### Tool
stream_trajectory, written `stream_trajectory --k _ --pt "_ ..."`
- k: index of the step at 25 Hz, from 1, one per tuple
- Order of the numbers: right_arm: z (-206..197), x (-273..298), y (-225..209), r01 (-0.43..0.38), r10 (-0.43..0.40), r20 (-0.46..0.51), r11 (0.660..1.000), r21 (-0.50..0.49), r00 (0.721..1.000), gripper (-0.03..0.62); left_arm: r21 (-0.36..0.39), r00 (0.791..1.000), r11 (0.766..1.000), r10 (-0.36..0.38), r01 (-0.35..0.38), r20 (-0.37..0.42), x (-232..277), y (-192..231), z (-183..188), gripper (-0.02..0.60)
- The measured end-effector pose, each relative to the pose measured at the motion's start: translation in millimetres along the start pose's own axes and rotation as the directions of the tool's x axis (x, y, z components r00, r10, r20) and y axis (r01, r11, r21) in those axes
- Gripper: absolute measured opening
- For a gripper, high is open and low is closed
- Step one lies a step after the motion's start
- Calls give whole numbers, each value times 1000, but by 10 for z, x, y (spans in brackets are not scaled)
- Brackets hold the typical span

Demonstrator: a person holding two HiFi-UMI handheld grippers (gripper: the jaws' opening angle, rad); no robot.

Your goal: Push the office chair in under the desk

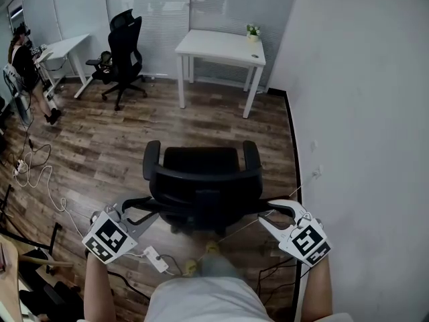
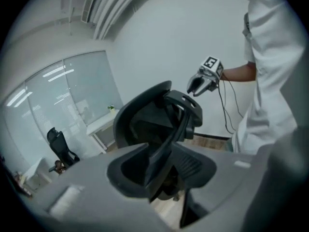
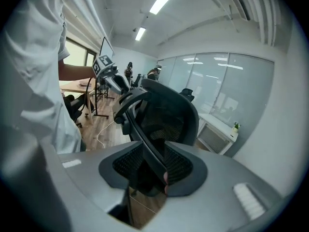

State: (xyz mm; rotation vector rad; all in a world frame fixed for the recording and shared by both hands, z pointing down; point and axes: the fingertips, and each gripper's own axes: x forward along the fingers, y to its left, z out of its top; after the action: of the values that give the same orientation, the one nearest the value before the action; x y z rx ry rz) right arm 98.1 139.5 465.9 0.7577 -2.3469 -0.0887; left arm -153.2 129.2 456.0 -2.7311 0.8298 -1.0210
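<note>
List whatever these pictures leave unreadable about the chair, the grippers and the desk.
Wheels of the office chair: head view, mostly covered by its seat and backrest.
Whether the right gripper squeezes the backrest rim: right gripper view, dark rim merges with the dark fingers.
Small dark item on the white desk: head view, too small to name.

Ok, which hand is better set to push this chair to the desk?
Probably right: the right gripper pinches the chair back's edge, while the left gripper sits open around that edge.
</note>
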Motion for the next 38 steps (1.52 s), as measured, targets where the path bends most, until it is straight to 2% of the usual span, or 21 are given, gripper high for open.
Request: stream_trajectory --k 4,10,19,23,28,33,38 --pt "-97 78 33 -5 -3 -87 996 -85 996 123 91 991 994 -47 58 -122 108 -122 -186 159" --pt "-209 184 40 1 -38 -191 982 -189 981 134 159 977 983 -56 91 -207 213 -181 -295 170" --pt "-262 303 16 -20 -59 -282 963 -270 958 133 289 946 948 -35 134 -323 357 -195 -436 175" --pt "-270 328 41 -28 -68 -306 954 -300 950 133 329 936 931 -34 156 -350 430 -222 -486 173" --pt "-256 348 86 -48 -64 -335 947 -317 940 133 346 935 923 -35 166 -354 425 -238 -511 155" --pt "-319 380 27 -89 -80 -406 920 -381 910 133 353 930 918 -41 179 -365 486 -215 -479 152" --pt "-336 409 47 -130 -67 -449 910 -393 891 135 364 925 913 -35 183 -378 480 -222 -492 149"
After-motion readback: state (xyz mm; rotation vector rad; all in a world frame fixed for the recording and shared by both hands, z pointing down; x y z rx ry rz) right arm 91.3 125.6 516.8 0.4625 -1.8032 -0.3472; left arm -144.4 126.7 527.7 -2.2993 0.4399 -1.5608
